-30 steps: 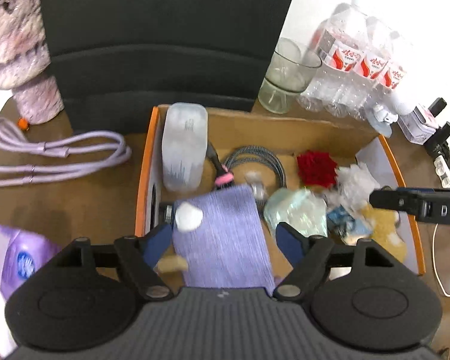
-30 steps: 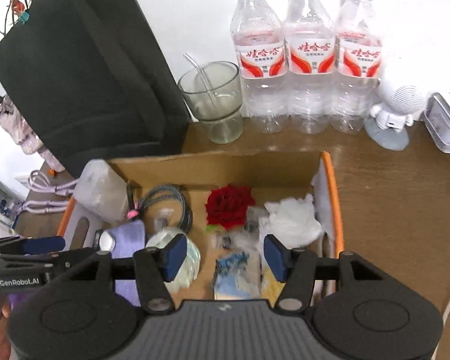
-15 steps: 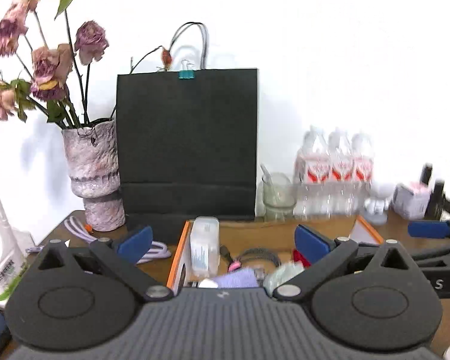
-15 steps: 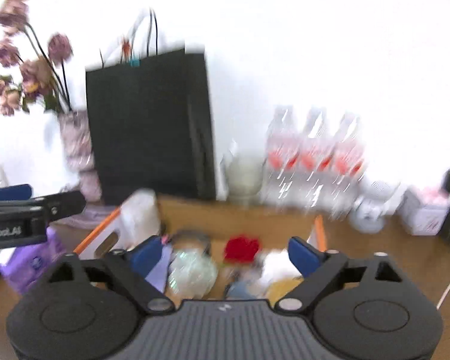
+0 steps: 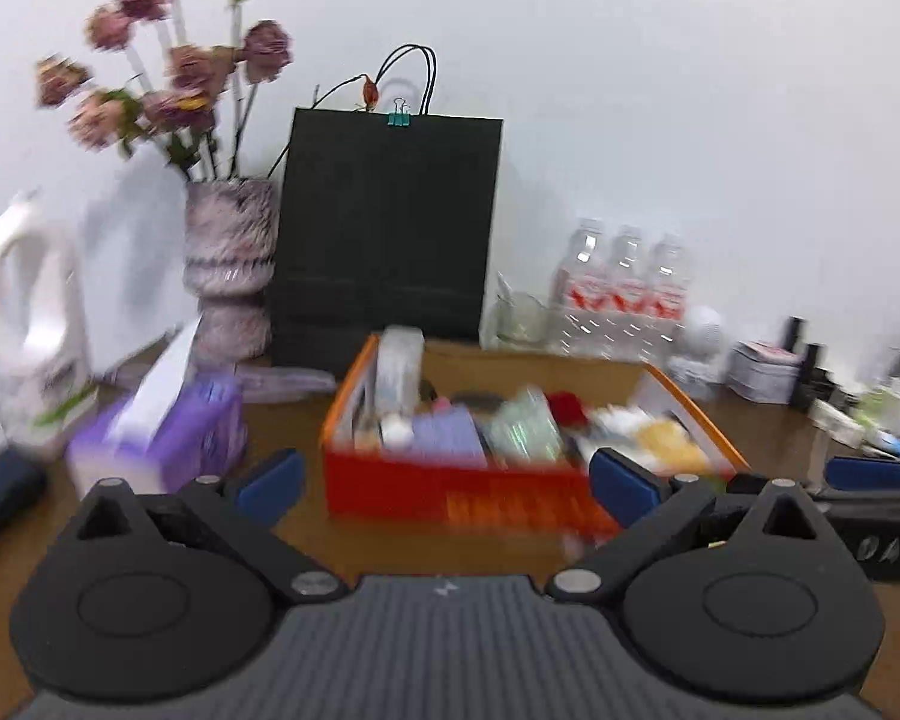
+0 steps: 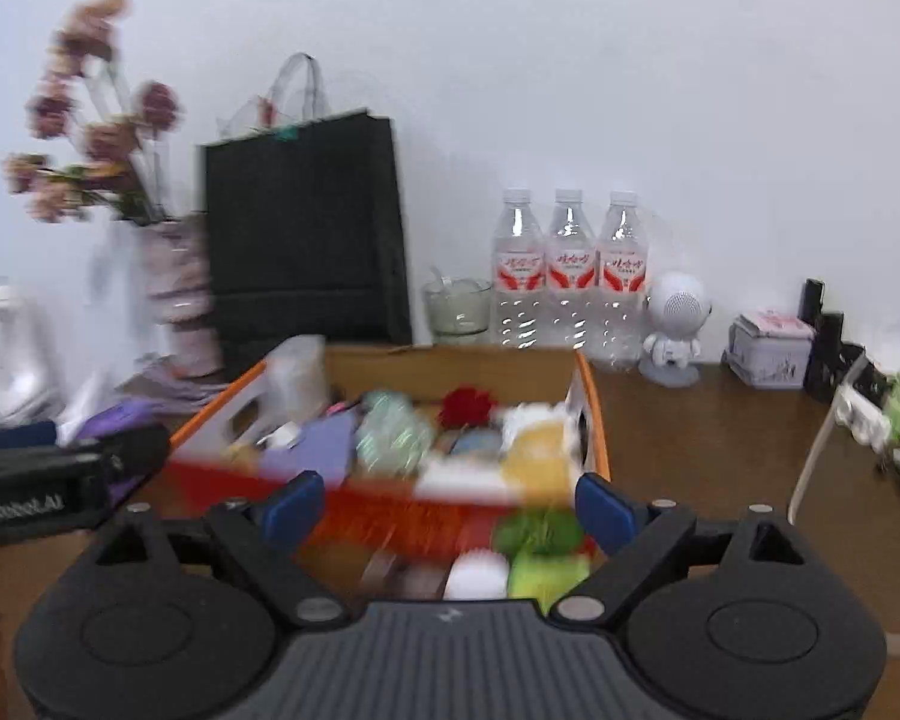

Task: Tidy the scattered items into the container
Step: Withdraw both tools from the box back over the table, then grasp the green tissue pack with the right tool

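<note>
An orange cardboard box [image 5: 450,489] [image 6: 595,420] stands on the brown table. It holds a purple cloth [image 5: 447,435], a red flower [image 6: 467,405], a clear plastic case [image 5: 397,369], a yellow item [image 6: 537,447] and other blurred things. My left gripper [image 5: 447,483] is open and empty, a little short of the box's front wall. My right gripper [image 6: 450,507] is also open and empty, in front of the box. Blurred white [image 6: 479,577] and green [image 6: 547,546] items lie on the table between its fingers and the box.
A black paper bag [image 5: 384,240], a vase of dried flowers [image 5: 228,264], a glass [image 6: 457,309] and three water bottles [image 6: 567,267] line the wall. A purple tissue box [image 5: 162,435] and white jug [image 5: 27,312] stand left. Small boxes and clutter [image 6: 771,348] sit right.
Both grippers pulled back from above the box and tipped up toward level. Their jaws widened. The purple cloth stays in the box.
</note>
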Available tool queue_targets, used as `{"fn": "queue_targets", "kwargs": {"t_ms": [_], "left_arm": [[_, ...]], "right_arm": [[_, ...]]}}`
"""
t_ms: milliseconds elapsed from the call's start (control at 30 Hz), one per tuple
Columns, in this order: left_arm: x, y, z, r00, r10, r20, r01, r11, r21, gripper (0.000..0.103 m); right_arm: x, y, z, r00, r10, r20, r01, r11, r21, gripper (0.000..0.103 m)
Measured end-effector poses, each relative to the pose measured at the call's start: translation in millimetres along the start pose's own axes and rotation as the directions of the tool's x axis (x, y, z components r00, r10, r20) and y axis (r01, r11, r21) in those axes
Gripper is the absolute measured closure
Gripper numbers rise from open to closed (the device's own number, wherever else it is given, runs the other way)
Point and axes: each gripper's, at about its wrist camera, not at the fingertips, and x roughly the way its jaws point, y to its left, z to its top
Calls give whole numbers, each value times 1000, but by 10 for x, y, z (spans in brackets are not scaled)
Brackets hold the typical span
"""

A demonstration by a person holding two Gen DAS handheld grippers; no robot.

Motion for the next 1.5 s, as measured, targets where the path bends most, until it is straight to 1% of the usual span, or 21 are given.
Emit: {"fn": "queue_targets", "kwargs": {"t_ms": [67, 133, 167, 233, 267, 300, 367, 433, 467, 600, 667, 733, 833, 967, 1033, 1100, 1133, 1200, 1233, 1433, 1500], "left_arm": [[-257, 16, -322, 999, 1, -34, -2, 1000, -17, 0], [-310, 20, -506, 994, -16, -105, 17, 1000, 13, 0], [-293, 19, -549, 991, -14, -134, 19, 999, 36, 0], [-208, 34, -566, 988, 1, -153, 6, 999, 50, 0], [-141, 42, -549, 987, -4, -162, 12, 999, 44, 2], [-56, 41, -516, 985, -26, -173, 33, 999, 37, 7], [135, 3, -436, 976, -90, -200, 100, 994, 39, 23], [381, -93, -344, 960, -168, -222, 190, 979, 78, 26], [519, -138, -292, 957, -183, -224, 210, 972, 102, 29], [1067, -361, -174, 949, -203, -241, 254, 946, 203, 30], [1338, -443, -173, 940, -212, -267, 275, 934, 228, 36], [1539, -496, -189, 934, -212, -289, 286, 927, 241, 38], [1721, -541, -209, 927, -226, -299, 299, 927, 226, 40], [1883, -593, -245, 912, -245, -329, 316, 930, 185, 41], [1895, -637, -252, 909, -250, -333, 325, 926, 192, 47], [1888, -696, -268, 913, -234, -333, 318, 921, 225, 59], [1875, -722, -275, 916, -229, -329, 315, 919, 236, 67], [1856, -764, -286, 922, -214, -322, 301, 919, 253, 70], [1848, -787, -292, 926, -204, -318, 295, 917, 269, 75], [1723, -902, -355, 947, -154, -281, 260, 882, 394, 87], [1681, -899, -365, 951, -149, -272, 252, 882, 399, 90]], "right_arm": [[-343, -27, -313, 1000, 16, 26, -17, 999, 30, 10], [-560, -39, -594, 999, 35, 29, -35, 999, 1, 10], [-611, -36, -696, 1000, 21, 19, -21, 999, -29, 11], [-611, -51, -808, 1000, -25, -11, 25, 998, -60, 11], [-565, -86, -831, 999, -33, -31, 32, 998, -55, 15], [-507, -130, -832, 998, -37, -47, 35, 999, -38, 19], [-360, -217, -793, 996, -36, -77, 35, 999, -8, 36], [-195, -273, -724, 995, -36, -98, 36, 999, -1, 38], [-112, -292, -683, 994, -38, -101, 38, 999, -1, 39], [300, -324, -528, 992, -61, -108, 59, 998, -26, 39], [569, -355, -467, 988, -88, -127, 85, 996, -28, 39], [811, -406, -438, 981, -111, -162, 111, 994, -8, 40], [1023, -498, -440, 976, -104, -193, 113, 993, 35, 44], [1130, -520, -495, 972, -102, -211, 109, 994, 20, 56], [1114, -512, -517, 974, -105, -199, 108, 994, 5, 58], [1098, -496, -540, 976, -105, -193, 105, 994, -10, 58], [1095, -489, -539, 976, -106, -192, 105, 994, -15, 58], [1092, -471, -538, 976, -98, -193, 95, 995, -22, 58], [1088, -463, -536, 976, -95, -194, 91, 995, -28, 59], [1056, -472, -535, 978, -70, -199, 67, 997, -23, 59], [1050, -461, -537, 978, -69, -199, 65, 998, -25, 59]]}}
